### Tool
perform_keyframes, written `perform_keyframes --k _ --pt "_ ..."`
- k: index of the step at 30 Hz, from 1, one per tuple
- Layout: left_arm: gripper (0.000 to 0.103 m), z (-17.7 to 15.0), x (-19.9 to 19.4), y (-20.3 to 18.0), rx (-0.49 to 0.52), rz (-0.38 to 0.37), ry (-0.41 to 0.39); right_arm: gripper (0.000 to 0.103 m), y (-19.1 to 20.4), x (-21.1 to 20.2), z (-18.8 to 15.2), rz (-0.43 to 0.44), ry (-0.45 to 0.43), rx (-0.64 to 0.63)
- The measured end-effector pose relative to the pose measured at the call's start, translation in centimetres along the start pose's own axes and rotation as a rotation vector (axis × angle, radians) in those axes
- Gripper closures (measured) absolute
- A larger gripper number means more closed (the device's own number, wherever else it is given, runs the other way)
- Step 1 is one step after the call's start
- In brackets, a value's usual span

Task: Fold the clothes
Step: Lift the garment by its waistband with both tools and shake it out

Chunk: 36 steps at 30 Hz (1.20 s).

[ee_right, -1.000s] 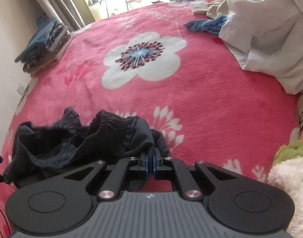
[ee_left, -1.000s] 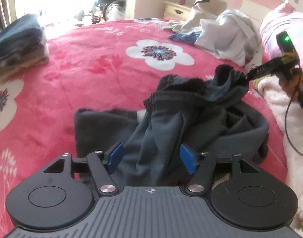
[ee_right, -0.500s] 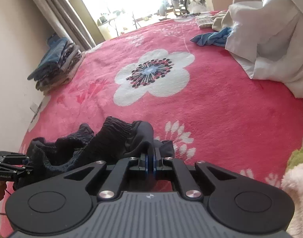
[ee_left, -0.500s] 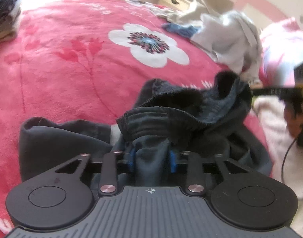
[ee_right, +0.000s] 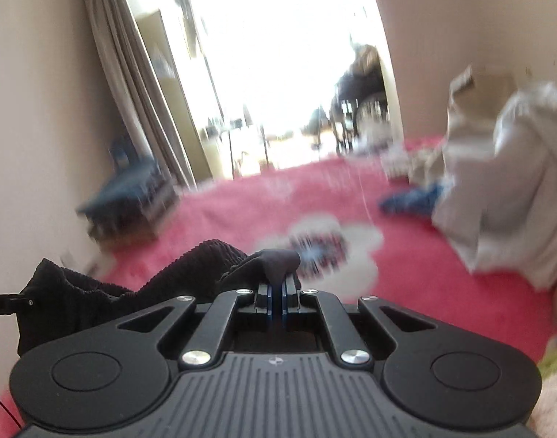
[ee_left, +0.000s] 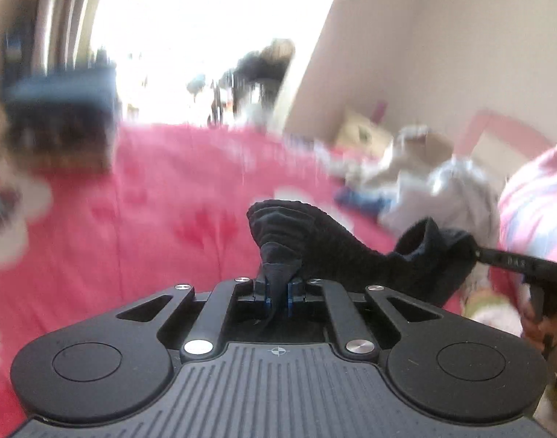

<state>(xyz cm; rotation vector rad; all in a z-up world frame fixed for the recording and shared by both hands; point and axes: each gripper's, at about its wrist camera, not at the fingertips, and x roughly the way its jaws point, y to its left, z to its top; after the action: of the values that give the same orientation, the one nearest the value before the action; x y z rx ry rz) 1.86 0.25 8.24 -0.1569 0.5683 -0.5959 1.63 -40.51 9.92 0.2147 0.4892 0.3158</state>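
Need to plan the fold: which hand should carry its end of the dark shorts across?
Probably the left tool: it and the right tool both pinch the shorts, but more bare blanket lies on its side.

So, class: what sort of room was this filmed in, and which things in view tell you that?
Most likely a bedroom: a bed under a pink flowered blanket, a pink headboard with a pillow, and loose clothes piled on it.

Bedspread [ee_left: 139,226] – pink, patterned with white flowers having dark centres [ee_right: 317,246]. Ribbed garment [ee_left: 315,233] clamped in both grippers – black. Gripper pads [ee_right: 269,301] – blue on black bodies. Loose clothes [ee_right: 497,189] are noted as pale grey-white, one blue piece [ee_right: 411,199]. Folded stack [ee_right: 132,200] – dark blue.
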Motion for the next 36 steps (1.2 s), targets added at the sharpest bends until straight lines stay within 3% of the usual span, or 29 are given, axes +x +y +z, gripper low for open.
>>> perform_keyframes --k 11,17,22,29,36 --pt "0.098 8.4 -12.1 -4.3 0.072 -0.006 -0.407 0.098 8.5 -11.1 8.8 0.102 -0.36 -0.081" --pt "0.098 12.4 -18.5 -6.9 0.126 -0.018 -0.604 0.098 12.1 -17.1 13.9 0.145 -0.492 -0.2" --pt "0.098 14.5 -22.7 -9.1 0.18 -0.034 -0.718 0.098 14.4 -21.8 16.9 0.191 -0.561 -0.266" --pt "0.098 14.1 -24.7 -10.2 0.202 -0.068 -0.764 0.098 16.2 -26.1 16.8 0.226 -0.603 -0.332" --pt "0.098 12.3 -22.4 -8.7 0.199 -0.079 -0.705 0.098 13.9 -24.2 14.3 0.228 -0.546 -0.307"
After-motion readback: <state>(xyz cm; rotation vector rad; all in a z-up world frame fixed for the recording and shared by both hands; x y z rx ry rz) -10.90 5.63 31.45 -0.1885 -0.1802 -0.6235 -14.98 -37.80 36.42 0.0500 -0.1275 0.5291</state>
